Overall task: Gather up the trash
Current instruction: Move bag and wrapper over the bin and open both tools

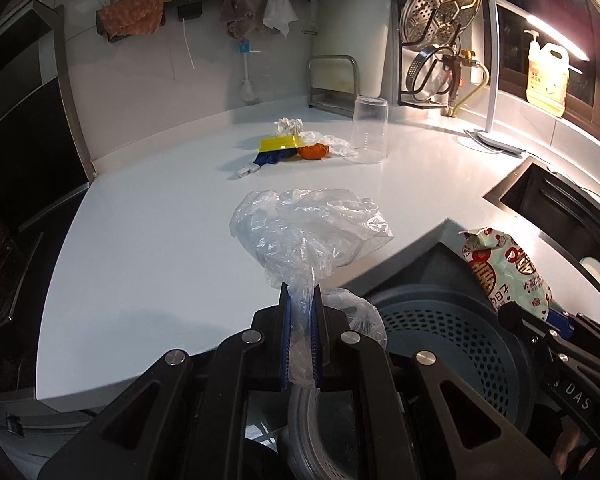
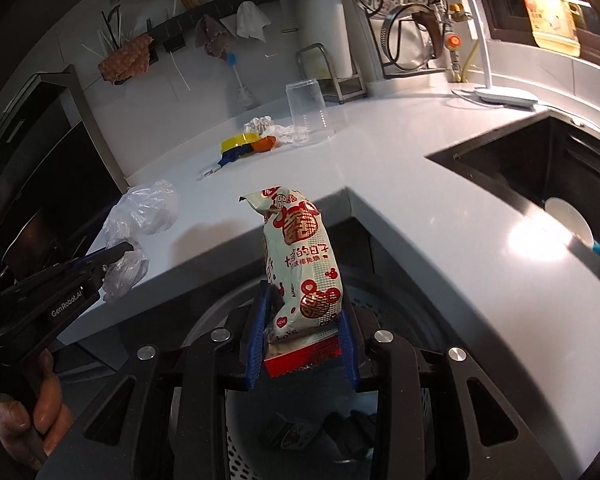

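Currently both grippers held trash over the bin point(image 2: 383, 300), which stood below the counter point(image 1: 160, 248) edge; some items already lay inside it, seen dimly in the right wrist view; neither held piece had been dropped yet; a pile point(image 1: 296, 146) of scraps remained far back on the counter, beside an upturned cup point(image 1: 369, 130); collection was judged partly done; left gripper point(image 1: 301, 334): jaws nearly closed, clamping a clear bag point(image 1: 307, 232); right gripper point(image 2: 303, 334): jaws moderately apart, gripping a printed packet point(image 2: 300, 268) near its lower end, upright
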`<state>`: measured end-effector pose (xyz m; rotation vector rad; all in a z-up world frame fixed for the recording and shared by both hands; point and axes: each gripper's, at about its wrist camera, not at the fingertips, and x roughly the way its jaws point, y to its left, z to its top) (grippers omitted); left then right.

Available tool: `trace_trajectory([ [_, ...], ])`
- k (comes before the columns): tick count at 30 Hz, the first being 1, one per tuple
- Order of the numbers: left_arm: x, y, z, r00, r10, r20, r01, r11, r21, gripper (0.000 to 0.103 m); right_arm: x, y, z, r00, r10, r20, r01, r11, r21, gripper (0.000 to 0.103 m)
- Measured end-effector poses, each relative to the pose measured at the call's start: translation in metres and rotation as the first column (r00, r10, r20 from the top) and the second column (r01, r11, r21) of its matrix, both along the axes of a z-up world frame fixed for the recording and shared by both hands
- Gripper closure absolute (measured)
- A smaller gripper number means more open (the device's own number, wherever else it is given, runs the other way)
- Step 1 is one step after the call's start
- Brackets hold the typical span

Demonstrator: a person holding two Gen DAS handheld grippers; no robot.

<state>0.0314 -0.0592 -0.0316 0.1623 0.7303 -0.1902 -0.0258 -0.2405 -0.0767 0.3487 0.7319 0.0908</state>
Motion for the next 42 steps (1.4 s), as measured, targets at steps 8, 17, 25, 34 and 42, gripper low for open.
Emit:
trace_trajectory([
  [8,-0.027,-0.001,-0.031,0.996,-0.041,-0.08,0.04,0.999,-0.018,0.094,-0.042,0.014,-0.012,0.999,-0.03,-0.042,0.029,0.999,-0.024,0.072],
  [17,-0.046,-0.01,-0.035,0.991,-0.099,-0.094,0.097,0.995,-0.018,0.094,-0.061,0.015,-0.02,0.996,-0.053,-0.065,0.051,0.998,-0.025,0.072],
  [25,-0.048,-0.015,-0.043,0.984,-0.12,-0.13,0.119,0.993,-0.02,0.094,-0.06,0.016,-0.024,0.996,-0.043,-0.08,0.041,0.999,-0.018,0.072],
  [34,-0.047,-0.015,-0.049,0.98,-0.123,-0.156,0.121,0.992,-0.028,0.094,-0.057,0.016,-0.03,0.995,-0.043,-0.095,0.042,0.999,-0.009,0.072],
  [42,-0.043,-0.012,-0.053,0.978,-0.113,-0.178,0.109,0.994,-0.029,0.089,-0.058,0.015,-0.03,0.995,-0.051,-0.089,0.05,0.999,-0.008,0.069],
])
